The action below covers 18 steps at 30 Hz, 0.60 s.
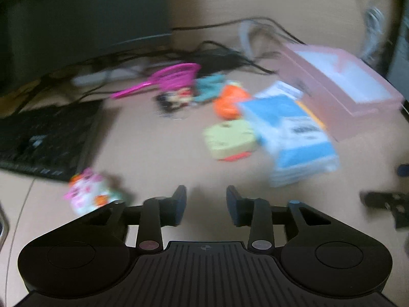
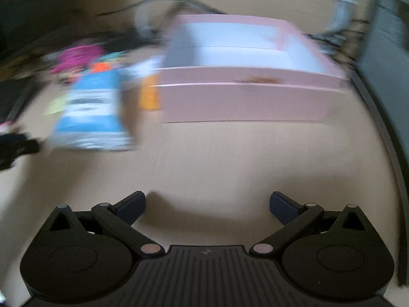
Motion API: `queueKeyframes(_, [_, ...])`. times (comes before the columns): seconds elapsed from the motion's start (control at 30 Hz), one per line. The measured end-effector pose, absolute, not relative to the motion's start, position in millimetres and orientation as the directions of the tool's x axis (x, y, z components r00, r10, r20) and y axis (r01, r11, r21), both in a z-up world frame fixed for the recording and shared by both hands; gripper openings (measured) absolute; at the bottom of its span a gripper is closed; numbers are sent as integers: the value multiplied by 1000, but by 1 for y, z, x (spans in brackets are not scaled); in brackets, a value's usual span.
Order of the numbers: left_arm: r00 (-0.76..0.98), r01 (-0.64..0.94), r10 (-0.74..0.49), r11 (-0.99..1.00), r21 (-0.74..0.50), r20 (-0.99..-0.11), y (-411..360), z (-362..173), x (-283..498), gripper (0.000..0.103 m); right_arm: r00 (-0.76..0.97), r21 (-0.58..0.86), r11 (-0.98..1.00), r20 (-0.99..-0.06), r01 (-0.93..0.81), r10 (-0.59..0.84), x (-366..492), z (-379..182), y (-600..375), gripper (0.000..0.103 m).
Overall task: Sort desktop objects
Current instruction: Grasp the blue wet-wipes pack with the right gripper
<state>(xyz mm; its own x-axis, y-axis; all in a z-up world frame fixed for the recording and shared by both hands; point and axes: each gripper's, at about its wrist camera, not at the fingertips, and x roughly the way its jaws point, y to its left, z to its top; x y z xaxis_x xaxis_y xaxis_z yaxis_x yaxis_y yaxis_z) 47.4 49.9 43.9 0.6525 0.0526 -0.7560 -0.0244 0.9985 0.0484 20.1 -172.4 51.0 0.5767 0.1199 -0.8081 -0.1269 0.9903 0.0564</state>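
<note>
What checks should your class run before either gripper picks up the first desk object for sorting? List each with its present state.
1. Left gripper jaws open, nothing held: ok.
2. Right gripper jaws wide open, nothing held: ok.
3. Pink box open on top to receive items: ok.
4. Blue packet leans against the pink box, partly over the yellow pad: not ok for a free grasp.
5. Images sharp enough to aim: not ok, both blurred.
6. Box contents: cannot tell.

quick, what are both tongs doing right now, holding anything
Left tongs: open, a narrow gap, holding nothing.
Right tongs: open wide, holding nothing, above bare desk.
</note>
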Motion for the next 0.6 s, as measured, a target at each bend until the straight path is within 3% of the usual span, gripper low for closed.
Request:
queueKeyframes(0.07, [666, -54, 53, 998, 23, -744, 65, 49, 45, 60, 627, 44, 978, -761, -205, 166, 15, 63, -155, 103])
queueKeyframes(0.17, [685, -96, 64, 995, -3, -725, 78, 57, 36, 72, 705, -38, 942, -673, -334, 223, 8, 81, -123, 103])
queueKeyframes(0.3, [689, -164, 99, 986, -22, -718, 97, 60, 20, 76, 753, -121, 910, -610, -396, 246, 32, 92, -85, 103])
queueKeyframes(0.5, [669, -212, 136, 977, -13, -730, 119, 57, 1, 86, 758, -194, 904, -625, -382, 187, 86, 76, -51, 102])
queueKeyframes(0.6, [658, -237, 144, 971, -22, -739, 129, 52, 0, 89, 707, -143, 908, -678, -393, 199, 94, 69, -49, 78])
